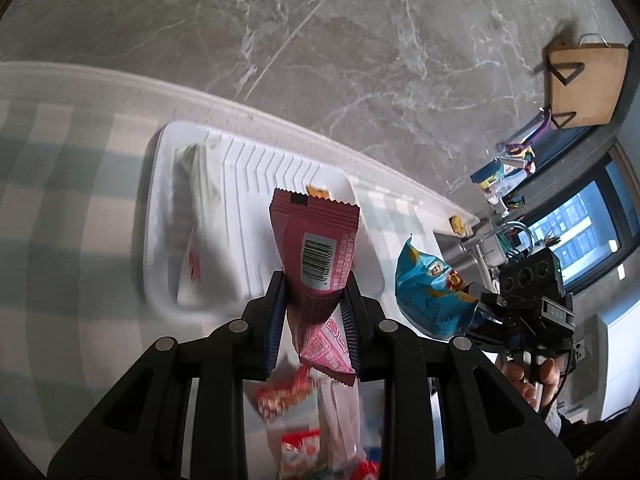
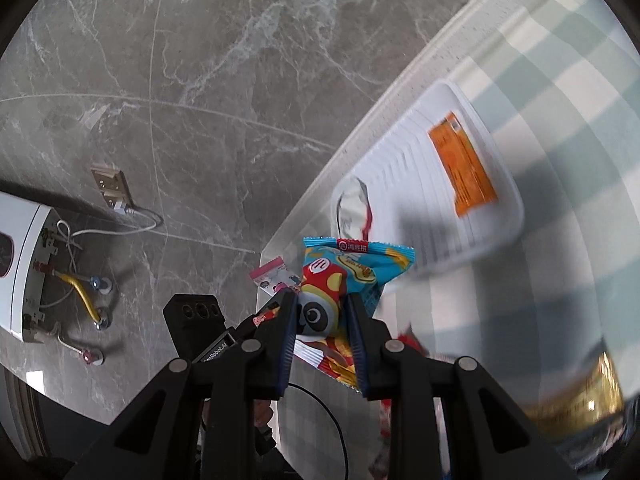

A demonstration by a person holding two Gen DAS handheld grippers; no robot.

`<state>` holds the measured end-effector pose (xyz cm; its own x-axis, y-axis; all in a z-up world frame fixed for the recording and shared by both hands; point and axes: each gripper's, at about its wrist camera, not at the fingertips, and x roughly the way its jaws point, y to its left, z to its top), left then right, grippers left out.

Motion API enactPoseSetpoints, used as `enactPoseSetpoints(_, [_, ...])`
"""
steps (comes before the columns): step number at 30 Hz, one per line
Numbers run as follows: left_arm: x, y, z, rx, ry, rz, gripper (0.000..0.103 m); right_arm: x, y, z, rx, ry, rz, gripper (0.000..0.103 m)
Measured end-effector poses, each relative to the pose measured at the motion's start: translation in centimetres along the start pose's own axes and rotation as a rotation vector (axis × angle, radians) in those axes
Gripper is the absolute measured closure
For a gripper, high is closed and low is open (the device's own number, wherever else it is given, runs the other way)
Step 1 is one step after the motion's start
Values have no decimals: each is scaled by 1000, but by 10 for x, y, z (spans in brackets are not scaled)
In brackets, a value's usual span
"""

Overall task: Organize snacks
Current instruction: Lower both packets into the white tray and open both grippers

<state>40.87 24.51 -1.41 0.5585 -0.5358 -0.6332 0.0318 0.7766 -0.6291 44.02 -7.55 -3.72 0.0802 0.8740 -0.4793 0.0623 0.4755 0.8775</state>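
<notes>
My left gripper is shut on a pink snack packet with a barcode, held up over the table in front of a white ribbed tray. A silvery wrapper lies blurred in that tray and an orange packet peeks out behind the pink one. My right gripper is shut on a blue snack bag with a cartoon face; the blue snack bag and right gripper also show at the right of the left wrist view. An orange packet and a silvery wrapper lie in the white tray.
The table wears a green-and-white checked cloth and stands against a grey marble wall. Loose red and white snack packets lie below my left gripper. A gold wrapper blurs at the lower right. A hand holds the right gripper.
</notes>
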Motion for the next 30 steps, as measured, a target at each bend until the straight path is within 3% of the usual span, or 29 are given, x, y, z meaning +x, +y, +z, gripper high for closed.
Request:
enactPoseSetpoints(10, [56, 11, 47, 11, 40, 9, 78, 34, -14, 43, 33, -12, -20, 76])
enactPoseSetpoints(22, [108, 34, 63, 18, 80, 78, 78, 71, -43, 68, 50, 5, -117, 76])
enactPoseSetpoints(30, [120, 36, 63, 46, 79, 129, 77, 81, -49, 71, 15, 9, -196, 73])
